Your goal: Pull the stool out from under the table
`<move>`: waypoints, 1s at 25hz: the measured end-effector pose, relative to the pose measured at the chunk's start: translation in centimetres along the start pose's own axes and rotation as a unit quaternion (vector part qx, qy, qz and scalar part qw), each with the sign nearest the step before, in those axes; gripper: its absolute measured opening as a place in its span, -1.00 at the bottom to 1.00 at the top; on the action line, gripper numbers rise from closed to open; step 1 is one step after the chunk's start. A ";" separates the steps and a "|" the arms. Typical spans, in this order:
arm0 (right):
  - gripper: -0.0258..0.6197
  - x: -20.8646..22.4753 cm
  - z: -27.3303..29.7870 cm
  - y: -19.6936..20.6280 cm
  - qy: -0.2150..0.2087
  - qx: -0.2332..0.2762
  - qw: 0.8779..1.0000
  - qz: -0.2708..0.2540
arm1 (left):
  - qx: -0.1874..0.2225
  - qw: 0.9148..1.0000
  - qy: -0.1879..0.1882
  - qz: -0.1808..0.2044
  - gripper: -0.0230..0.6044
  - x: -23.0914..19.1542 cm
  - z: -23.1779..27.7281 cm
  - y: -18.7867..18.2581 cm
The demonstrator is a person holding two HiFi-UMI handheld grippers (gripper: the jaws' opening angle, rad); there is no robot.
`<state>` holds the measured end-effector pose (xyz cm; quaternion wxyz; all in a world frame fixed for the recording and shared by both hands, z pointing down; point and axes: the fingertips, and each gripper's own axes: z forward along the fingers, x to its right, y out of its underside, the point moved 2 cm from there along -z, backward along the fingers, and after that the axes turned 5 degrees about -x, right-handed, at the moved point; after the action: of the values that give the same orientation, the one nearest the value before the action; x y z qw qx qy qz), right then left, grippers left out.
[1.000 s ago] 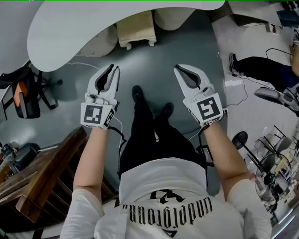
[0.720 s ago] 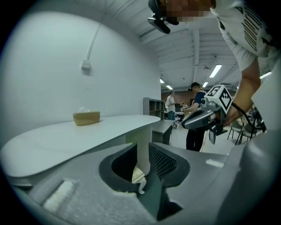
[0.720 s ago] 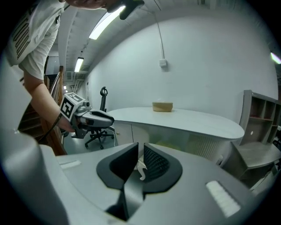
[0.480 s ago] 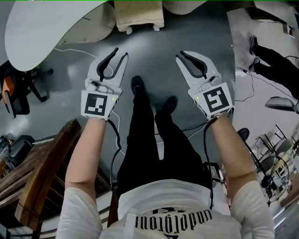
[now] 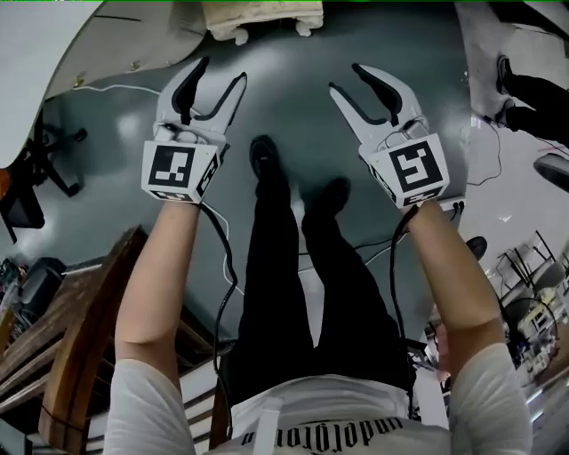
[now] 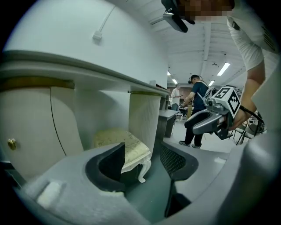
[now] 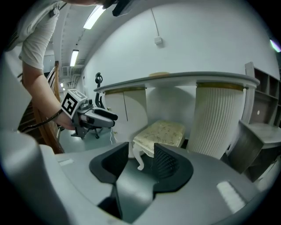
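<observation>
A small stool (image 5: 262, 13) with a cream cushion and white curved legs stands under the white table (image 5: 36, 53) at the top edge of the head view. My left gripper (image 5: 220, 73) and right gripper (image 5: 345, 78) hang side by side above the floor, short of the stool and not touching it. Both sets of jaws are opening, and nothing is between them. The left gripper view looks past my left gripper (image 6: 142, 160) at the stool (image 6: 127, 147) beside a ribbed pedestal. Seen past my right gripper (image 7: 142, 160), the stool (image 7: 162, 132) sits beneath the tabletop (image 7: 175, 79).
A ribbed white pedestal (image 7: 217, 118) and a cabinet front (image 7: 127, 110) flank the stool. Dark wooden furniture (image 5: 80, 329) stands at the lower left, with a black office chair (image 5: 36, 169) beyond it. The person's own legs (image 5: 284, 231) are below the grippers. Another person's legs (image 5: 533, 89) are at the upper right.
Both grippers have gone forward toward the stool and their jaws have spread from nearly shut to open. The stool and table have slid up toward the frame's top.
</observation>
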<state>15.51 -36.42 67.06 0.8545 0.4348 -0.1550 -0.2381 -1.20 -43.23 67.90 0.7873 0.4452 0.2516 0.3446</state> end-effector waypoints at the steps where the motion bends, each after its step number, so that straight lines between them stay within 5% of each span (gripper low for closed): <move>1: -0.35 0.3 1.0 0.8 0.002 -0.001 1.000 -0.004 | -0.005 1.000 -0.002 -0.001 -0.08 -0.6 0.8 1.1; 7: -0.26 1.7 7.9 6.5 0.001 -0.026 1.000 0.001 | -0.064 0.998 -0.012 0.005 0.24 -3.8 6.7 9.1; 19: -0.17 7.8 19.5 14.7 0.025 -0.073 0.997 -0.027 | -0.100 0.992 -0.076 -0.029 0.33 -11.7 15.0 18.9; 25: -0.04 12.2 24.1 17.3 0.061 -0.108 0.992 0.021 | -0.118 0.986 -0.099 -0.065 0.35 -14.7 17.9 21.6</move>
<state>19.04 -50.33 95.67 0.9093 0.3498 -0.0855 -0.2084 -4.85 -56.00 96.61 0.8761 0.3637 0.1582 0.2742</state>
